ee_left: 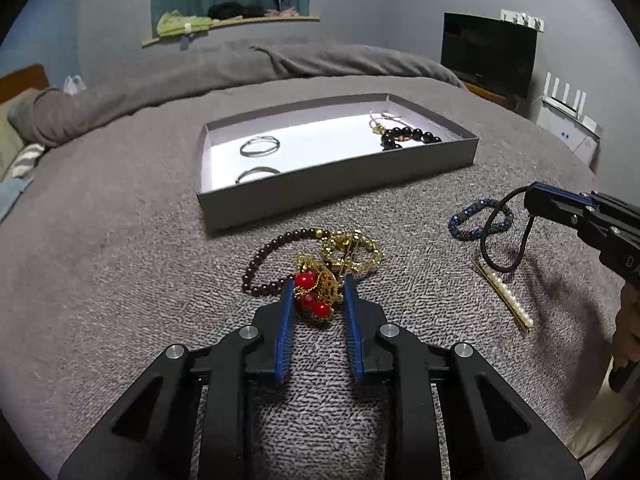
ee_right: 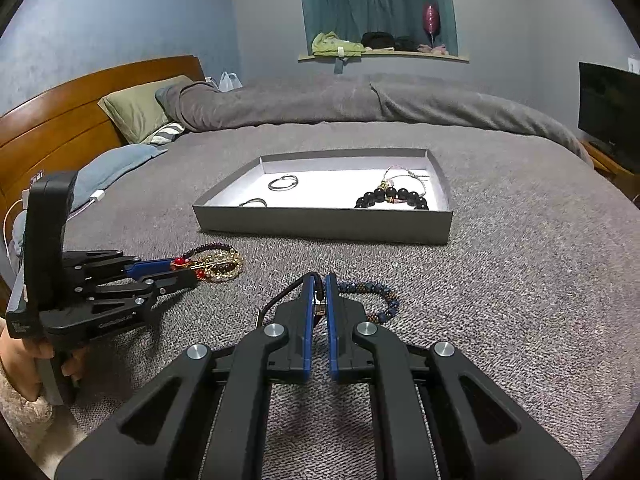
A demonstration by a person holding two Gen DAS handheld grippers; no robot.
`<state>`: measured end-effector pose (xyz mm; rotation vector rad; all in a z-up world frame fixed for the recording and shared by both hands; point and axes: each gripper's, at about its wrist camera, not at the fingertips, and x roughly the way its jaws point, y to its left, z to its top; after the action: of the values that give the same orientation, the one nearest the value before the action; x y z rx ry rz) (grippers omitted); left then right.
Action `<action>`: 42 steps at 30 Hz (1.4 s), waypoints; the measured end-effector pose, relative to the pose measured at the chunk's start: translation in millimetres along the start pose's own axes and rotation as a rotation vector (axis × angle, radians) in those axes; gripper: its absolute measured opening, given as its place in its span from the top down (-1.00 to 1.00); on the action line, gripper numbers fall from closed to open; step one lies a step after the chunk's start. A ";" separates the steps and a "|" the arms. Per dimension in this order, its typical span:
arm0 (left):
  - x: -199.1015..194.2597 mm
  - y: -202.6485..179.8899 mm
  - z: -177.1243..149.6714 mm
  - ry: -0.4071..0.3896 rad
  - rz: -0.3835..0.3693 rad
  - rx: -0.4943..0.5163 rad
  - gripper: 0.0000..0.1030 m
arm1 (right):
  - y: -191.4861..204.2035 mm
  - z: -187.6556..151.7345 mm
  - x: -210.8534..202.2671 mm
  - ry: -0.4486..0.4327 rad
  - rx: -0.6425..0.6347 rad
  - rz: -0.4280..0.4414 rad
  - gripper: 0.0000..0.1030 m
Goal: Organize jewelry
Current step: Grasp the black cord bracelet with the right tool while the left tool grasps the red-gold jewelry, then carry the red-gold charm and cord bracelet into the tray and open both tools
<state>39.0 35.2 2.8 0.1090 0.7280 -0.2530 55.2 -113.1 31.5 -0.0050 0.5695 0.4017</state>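
Observation:
A grey tray (ee_left: pixel 340 184) on the bed holds two silver hoops (ee_left: pixel 259 147) and a black bead bracelet (ee_left: pixel 410 136); it also shows in the right wrist view (ee_right: pixel 320 226). My left gripper (ee_left: pixel 318 286) is open, its fingers on either side of a red-and-gold ornament (ee_left: pixel 314 292). Behind it lie a dark bead bracelet (ee_left: pixel 264 258) and a gold bracelet (ee_left: pixel 352 250). My right gripper (ee_right: pixel 319 282) is shut on a black hair tie (ee_left: pixel 504 236), lifted slightly. A blue bead bracelet (ee_right: pixel 372 300) lies just beyond it.
A pearl hair pin (ee_left: pixel 506 298) lies on the grey blanket (ee_left: pixel 120 240) at the right. Pillows (ee_right: pixel 136 112) and a wooden headboard (ee_right: pixel 60 108) are at the left. A dark TV (ee_left: pixel 488 54) stands at the far right.

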 end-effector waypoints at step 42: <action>-64.4 40.5 71.6 -0.242 -0.011 -0.065 0.71 | -5.0 84.4 8.1 -0.151 0.008 -0.017 0.89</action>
<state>49.6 73.2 99.6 0.0115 0.4963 -0.2481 107.5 -105.0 98.0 0.0281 0.4223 0.3792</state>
